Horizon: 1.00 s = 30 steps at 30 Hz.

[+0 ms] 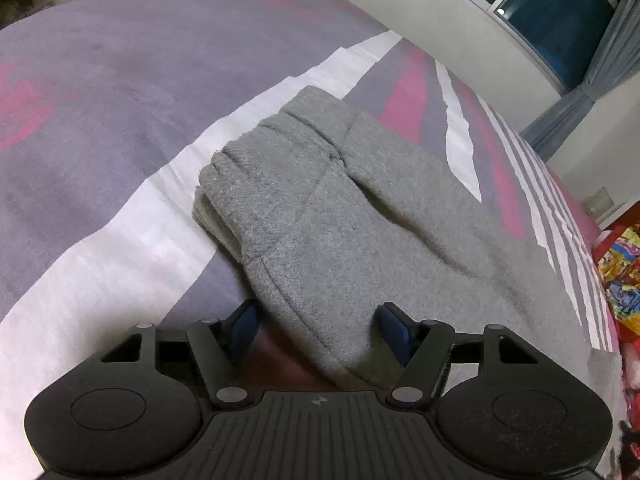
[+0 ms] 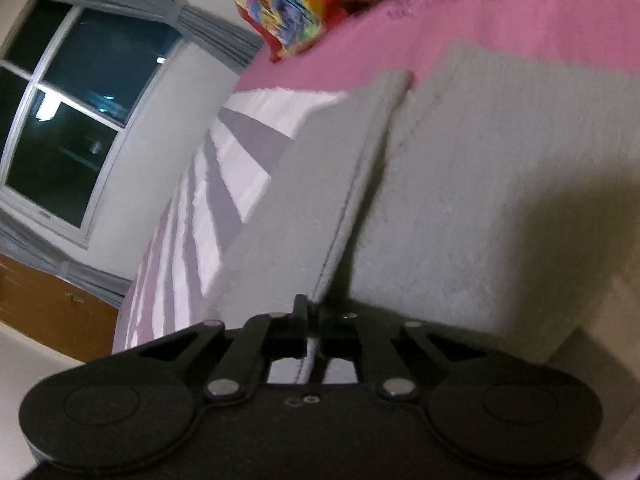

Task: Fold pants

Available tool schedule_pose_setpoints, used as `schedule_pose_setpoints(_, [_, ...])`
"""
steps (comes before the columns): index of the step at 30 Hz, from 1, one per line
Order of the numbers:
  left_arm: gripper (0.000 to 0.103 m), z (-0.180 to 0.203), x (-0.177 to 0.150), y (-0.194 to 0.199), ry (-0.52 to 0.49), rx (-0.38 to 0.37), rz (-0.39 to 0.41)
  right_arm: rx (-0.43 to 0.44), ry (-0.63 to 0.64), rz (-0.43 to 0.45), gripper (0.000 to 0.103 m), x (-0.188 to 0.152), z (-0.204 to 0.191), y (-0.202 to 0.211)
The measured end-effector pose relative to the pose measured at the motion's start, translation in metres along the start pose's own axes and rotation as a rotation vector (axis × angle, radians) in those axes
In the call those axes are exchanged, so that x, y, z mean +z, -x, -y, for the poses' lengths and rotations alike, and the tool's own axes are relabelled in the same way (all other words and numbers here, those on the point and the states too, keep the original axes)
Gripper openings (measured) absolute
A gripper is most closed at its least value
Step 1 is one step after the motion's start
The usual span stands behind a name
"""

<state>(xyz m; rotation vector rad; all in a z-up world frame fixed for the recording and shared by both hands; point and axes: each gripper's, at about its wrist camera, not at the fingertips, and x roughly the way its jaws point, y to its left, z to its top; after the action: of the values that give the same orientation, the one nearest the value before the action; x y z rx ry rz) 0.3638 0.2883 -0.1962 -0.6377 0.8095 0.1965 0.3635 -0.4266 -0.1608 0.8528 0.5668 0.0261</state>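
Note:
Grey sweatpants (image 1: 360,220) lie on the bed, doubled over, with the ribbed cuffs at the far end. My left gripper (image 1: 318,326) is open, its blue pads on either side of the near edge of the pants, which passes between them. In the right wrist view the same grey pants (image 2: 460,184) fill the frame. My right gripper (image 2: 314,308) is shut on a thin edge of the pants (image 2: 352,208) and holds it lifted off the layer beneath.
The bed sheet (image 1: 120,120) is grey, pink and white striped. A colourful cloth (image 2: 288,4) lies at the bed's far end. A window (image 2: 72,120) with grey curtains and a wooden cabinet (image 2: 48,304) stand beside the bed.

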Motion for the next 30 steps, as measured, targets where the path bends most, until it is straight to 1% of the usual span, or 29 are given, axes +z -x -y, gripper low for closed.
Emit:
schedule_pose_setpoints(2, [0.067, 0.000, -0.001, 0.001, -0.003, -0.004, 0.003, -0.002, 0.028, 0.039, 0.004, -0.014, -0.002, 0.029])
schedule_pose_setpoints(3, [0.067, 0.000, -0.001, 0.000, -0.003, -0.005, 0.005, -0.004, 0.019, 0.056, 0.004, -0.020, 0.005, 0.047])
schedule_pose_setpoints(4, [0.067, -0.001, -0.001, 0.000, -0.002, -0.005, 0.006, -0.028, 0.011, 0.057, 0.004, -0.028, 0.012, 0.056])
schedule_pose_setpoints(6, [0.067, 0.001, -0.001, 0.000, -0.003, 0.001, 0.005, -0.120, 0.005, -0.003, 0.004, -0.032, 0.035, 0.043])
schedule_pose_setpoints(7, [0.067, 0.001, -0.001, -0.001, -0.004, 0.005, 0.003, -0.096, -0.032, -0.033, 0.002, -0.030, 0.045, 0.032])
schedule_pose_setpoints(8, [0.067, 0.003, -0.001, 0.000, -0.003, 0.008, 0.001, -0.057, -0.076, -0.043, 0.002, -0.025, 0.054, 0.031])
schedule_pose_setpoints(9, [0.067, 0.003, -0.001, 0.000, -0.005, 0.010, 0.000, -0.035, -0.096, -0.031, 0.006, -0.017, 0.057, 0.032])
schedule_pose_setpoints(11, [0.067, 0.003, -0.001, 0.001, -0.006, 0.010, 0.000, -0.062, -0.077, 0.054, 0.027, -0.001, 0.058, 0.037])
schedule_pose_setpoints(12, [0.067, 0.003, -0.001, 0.001, -0.005, 0.009, 0.002, -0.079, -0.082, 0.097, 0.028, 0.008, 0.061, 0.037])
schedule_pose_setpoints(13, [0.067, 0.003, -0.002, 0.000, -0.004, 0.011, 0.004, -0.103, -0.099, 0.108, 0.028, 0.021, 0.068, 0.033])
schedule_pose_setpoints(15, [0.067, 0.004, -0.002, 0.000, -0.005, 0.016, 0.007, -0.127, -0.128, 0.094, 0.022, 0.044, 0.084, 0.021])
schedule_pose_setpoints(16, [0.067, 0.005, -0.002, 0.000, -0.007, 0.019, 0.008, -0.147, -0.121, 0.090, 0.016, 0.054, 0.085, 0.016])
schedule_pose_setpoints(17, [0.067, 0.005, -0.003, 0.000, -0.008, 0.021, 0.009, -0.177, -0.099, 0.083, 0.006, 0.062, 0.078, 0.014])
schedule_pose_setpoints(18, [0.067, 0.005, -0.003, 0.000, -0.007, 0.021, 0.009, -0.187, -0.067, 0.095, 0.005, 0.068, 0.072, 0.016])
schedule_pose_setpoints(19, [0.067, 0.005, -0.003, 0.000, -0.007, 0.019, 0.009, -0.153, -0.048, 0.134, 0.004, 0.073, 0.067, 0.021])
schedule_pose_setpoints(20, [0.067, 0.005, -0.003, 0.000, -0.007, 0.018, 0.010, -0.130, -0.033, 0.177, 0.004, 0.074, 0.067, 0.034])
schedule_pose_setpoints(21, [0.067, 0.004, -0.003, 0.000, -0.008, 0.016, 0.009, -0.135, -0.027, 0.212, 0.004, 0.069, 0.069, 0.047])
schedule_pose_setpoints(23, [0.067, 0.004, -0.003, 0.000, -0.009, 0.015, 0.011, -0.148, -0.046, 0.241, 0.004, 0.056, 0.082, 0.067])
schedule_pose_setpoints(24, [0.067, 0.004, -0.004, 0.000, -0.009, 0.016, 0.012, -0.168, -0.041, 0.231, 0.004, 0.047, 0.089, 0.071])
schedule_pose_setpoints(26, [0.067, 0.004, -0.003, -0.001, -0.009, 0.017, 0.010, -0.227, -0.028, 0.177, 0.004, 0.033, 0.102, 0.065])
schedule_pose_setpoints(28, [0.067, 0.004, -0.002, -0.001, -0.011, 0.021, 0.004, -0.206, -0.056, 0.168, 0.003, 0.030, 0.112, 0.065])
schedule_pose_setpoints(30, [0.067, 0.005, 0.000, -0.001, -0.009, 0.022, 0.000, -0.191, -0.050, 0.184, 0.003, 0.034, 0.103, 0.073])
